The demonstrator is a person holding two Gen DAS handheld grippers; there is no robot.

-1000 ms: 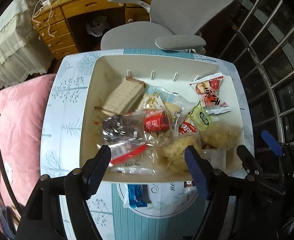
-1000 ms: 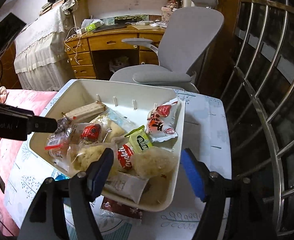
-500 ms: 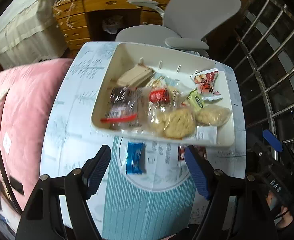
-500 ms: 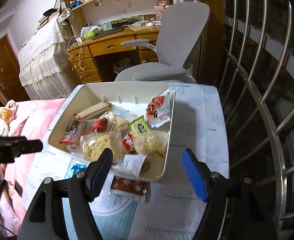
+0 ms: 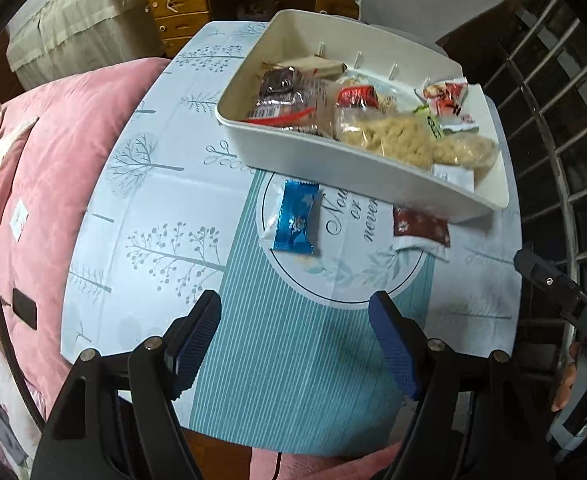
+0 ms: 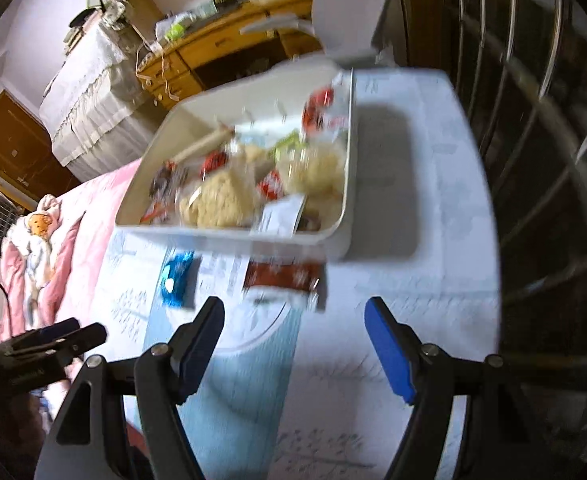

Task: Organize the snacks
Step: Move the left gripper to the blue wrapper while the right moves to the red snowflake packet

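Lying lengthwise toward the white tray (image 5: 333, 160), the blue snack packet (image 5: 295, 218) sits beyond both empty, wide-open grippers.

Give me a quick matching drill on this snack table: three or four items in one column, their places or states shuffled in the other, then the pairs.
Items
1. blue snack packet
2. dark red snack packet
3. white bin
4. left gripper

Places or states
A. heaped with wrapped snacks
B. open, holding nothing
C. on the table, partly under the bin's near right corner
D. flat on the table, in front of the bin's near wall

Pairs: 1-D, 2-C, 3-A, 4-B
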